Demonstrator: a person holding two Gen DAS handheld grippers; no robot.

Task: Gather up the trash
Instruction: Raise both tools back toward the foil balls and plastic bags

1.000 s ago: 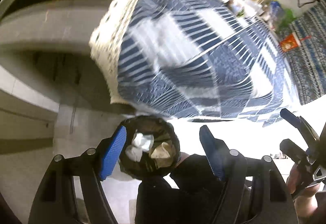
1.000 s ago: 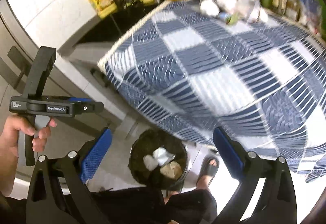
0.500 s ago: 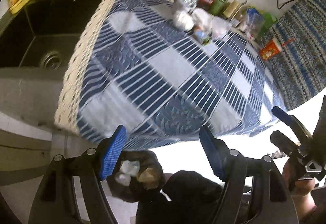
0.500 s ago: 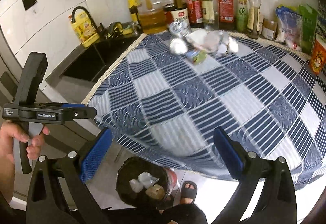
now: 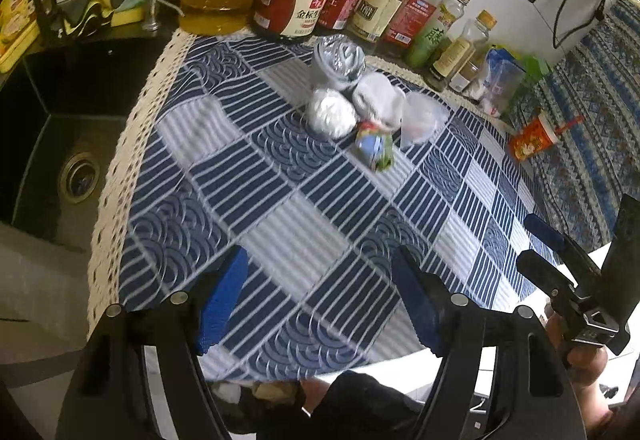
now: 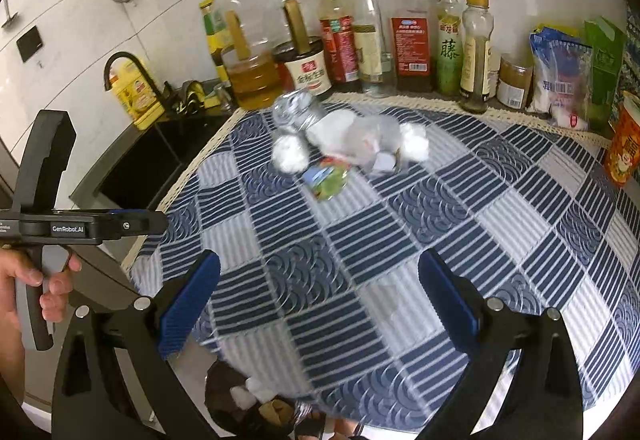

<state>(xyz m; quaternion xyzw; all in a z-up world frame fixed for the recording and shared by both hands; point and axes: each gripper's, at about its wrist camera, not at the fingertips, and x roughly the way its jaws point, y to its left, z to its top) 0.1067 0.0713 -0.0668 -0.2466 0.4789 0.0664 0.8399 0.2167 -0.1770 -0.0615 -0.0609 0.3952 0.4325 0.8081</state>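
A cluster of trash lies at the far side of the blue checked tablecloth (image 5: 304, 215): a crushed clear bottle (image 5: 339, 60), a white paper ball (image 5: 331, 111), crumpled white wads (image 5: 380, 99), a clear plastic bag (image 5: 420, 117) and a small colourful wrapper (image 5: 374, 147). The same cluster shows in the right wrist view, with the bottle (image 6: 296, 109) and wrapper (image 6: 328, 179). The black bin (image 6: 248, 408) with trash sits on the floor below the table's near edge. My left gripper (image 5: 320, 300) and right gripper (image 6: 320, 304) are both open and empty above the near edge.
A row of sauce and oil bottles (image 6: 360, 39) lines the back wall. A black sink (image 5: 60, 159) lies left of the table. Food bags (image 6: 560, 75) and an orange cup (image 6: 624, 143) stand at the right. The other handheld gripper (image 6: 48, 224) is at the left.
Both grippers have risen and tilted up from the bin toward the table. The bin has dropped to the bottom edge of both views and the trash cluster is nearer and larger.
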